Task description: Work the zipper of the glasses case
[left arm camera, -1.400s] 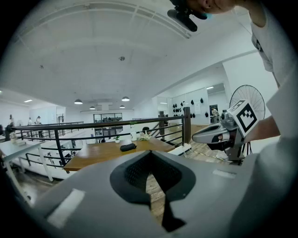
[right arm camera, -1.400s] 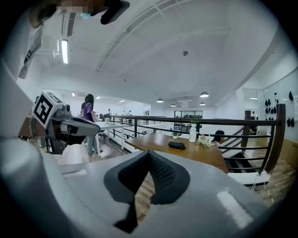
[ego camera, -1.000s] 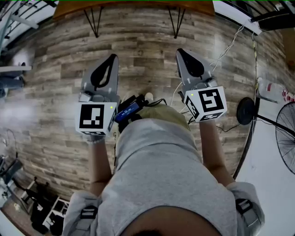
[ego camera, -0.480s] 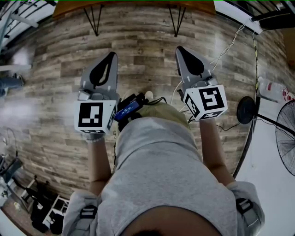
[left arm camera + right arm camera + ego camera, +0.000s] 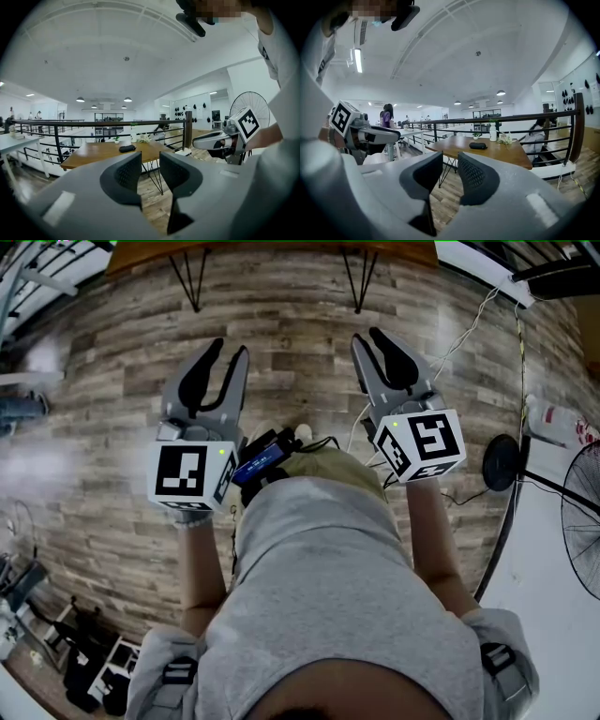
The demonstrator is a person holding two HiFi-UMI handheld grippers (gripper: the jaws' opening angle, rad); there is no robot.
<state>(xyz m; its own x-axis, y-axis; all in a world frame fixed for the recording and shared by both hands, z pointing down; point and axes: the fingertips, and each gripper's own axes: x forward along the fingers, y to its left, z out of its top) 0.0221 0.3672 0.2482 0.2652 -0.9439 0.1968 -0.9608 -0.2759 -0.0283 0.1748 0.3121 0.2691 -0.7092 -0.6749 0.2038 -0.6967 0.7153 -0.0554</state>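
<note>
The dark glasses case [image 5: 127,148] [image 5: 478,146] lies on a wooden table [image 5: 93,152] [image 5: 506,154] some way ahead of both grippers, beyond their reach. My left gripper [image 5: 230,348] [image 5: 150,157] and right gripper [image 5: 367,336] [image 5: 450,157] hang side by side in front of my chest, above the plank floor. Each has just been opening its jaws and now stands open by a narrow gap with nothing between the pads. In the head view only the table's edge [image 5: 272,253] shows at the top; the case is hidden there.
The table stands on thin black hairpin legs [image 5: 192,282]. A white bottle [image 5: 492,132] and a small plant stand behind the case. A black railing [image 5: 520,118] runs past the table. A standing fan [image 5: 583,512] and cables [image 5: 469,324] are on the right.
Both grippers' jaws went from shut to slightly parted within the last half second. The hands stayed where they were.
</note>
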